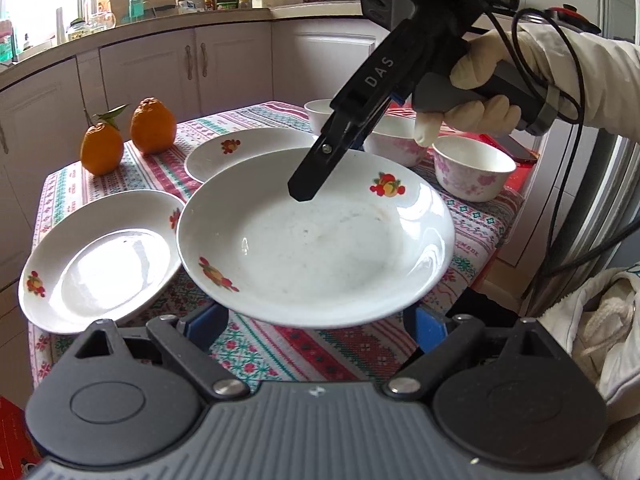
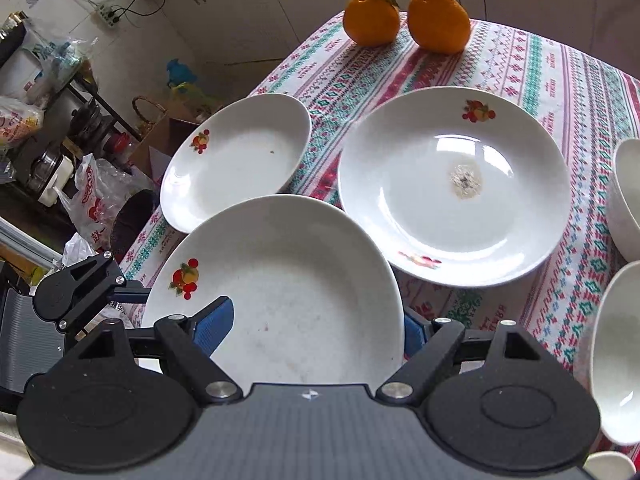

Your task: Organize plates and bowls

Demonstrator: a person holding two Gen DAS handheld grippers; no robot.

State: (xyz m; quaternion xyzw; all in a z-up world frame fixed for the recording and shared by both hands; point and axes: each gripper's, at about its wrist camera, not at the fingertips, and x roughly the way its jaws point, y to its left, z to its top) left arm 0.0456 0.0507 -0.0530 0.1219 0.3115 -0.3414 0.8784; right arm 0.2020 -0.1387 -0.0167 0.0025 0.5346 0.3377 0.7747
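A white plate with fruit prints hangs tilted above the patterned tablecloth. My right gripper is shut on its rim, one finger lying on top of the plate and the other hidden beneath. My left gripper stands wide, its blue pads tucked under the plate's near rim without pinching it. Two more fruit-print plates lie on the table: one at the left edge, one further back with a brownish smear in its middle.
Three white floral bowls stand at the right; two of them show in the right wrist view. Two oranges sit at the far corner. A phone lies behind the bowls. The table's left edge drops to cluttered floor.
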